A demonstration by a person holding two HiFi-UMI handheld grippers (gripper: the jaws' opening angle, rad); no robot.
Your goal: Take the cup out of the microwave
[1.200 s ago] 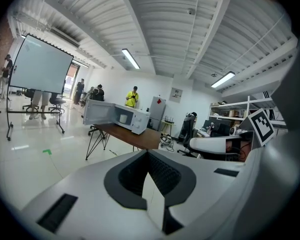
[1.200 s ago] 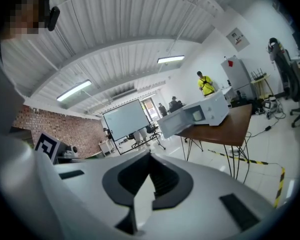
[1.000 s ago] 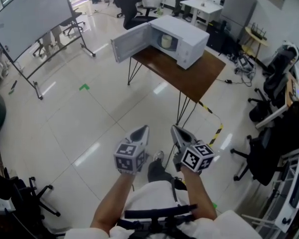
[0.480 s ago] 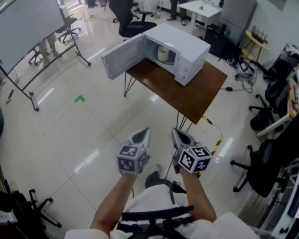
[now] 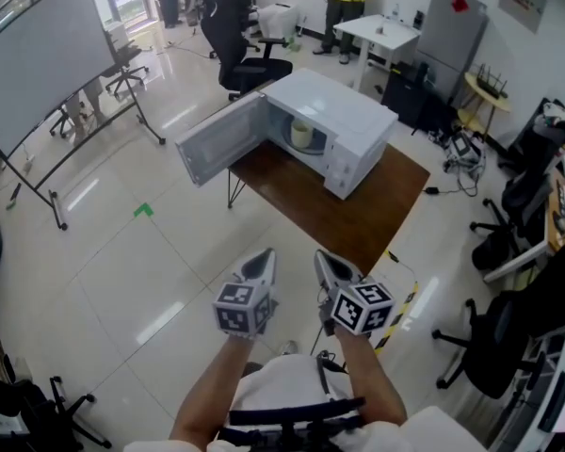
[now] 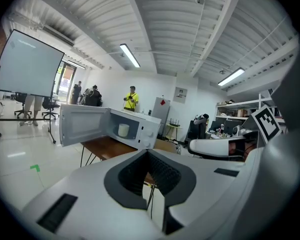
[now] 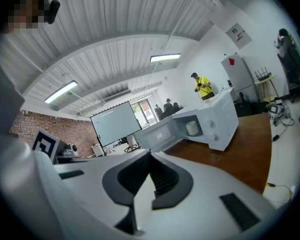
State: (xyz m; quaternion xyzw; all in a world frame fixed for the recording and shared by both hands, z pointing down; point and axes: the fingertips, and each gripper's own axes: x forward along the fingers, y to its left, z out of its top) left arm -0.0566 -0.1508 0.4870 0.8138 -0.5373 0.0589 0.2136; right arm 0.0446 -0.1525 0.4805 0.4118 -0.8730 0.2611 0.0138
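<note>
A white microwave (image 5: 344, 125) stands on a brown table (image 5: 339, 191), its door (image 5: 219, 139) swung wide to the left. Inside it sits a pale cup (image 5: 301, 135), also seen as a cup (image 6: 123, 129) in the left gripper view and a cup (image 7: 191, 128) in the right gripper view. My left gripper (image 5: 265, 256) and right gripper (image 5: 323, 257) are held side by side in front of the table's near edge, well short of the microwave. Both have their jaws shut with nothing between them.
A rolling whiteboard (image 5: 47, 55) stands at the left. Office chairs (image 5: 250, 59) and people are behind the microwave, a grey cabinet (image 5: 447, 31) at the back right. More chairs (image 5: 494, 328) and cluttered desks line the right side. Yellow-black tape (image 5: 395, 304) marks the floor by the table.
Both grippers have come closer to the table together; the microwave and table now look larger and nearer. The jaws stayed shut.
</note>
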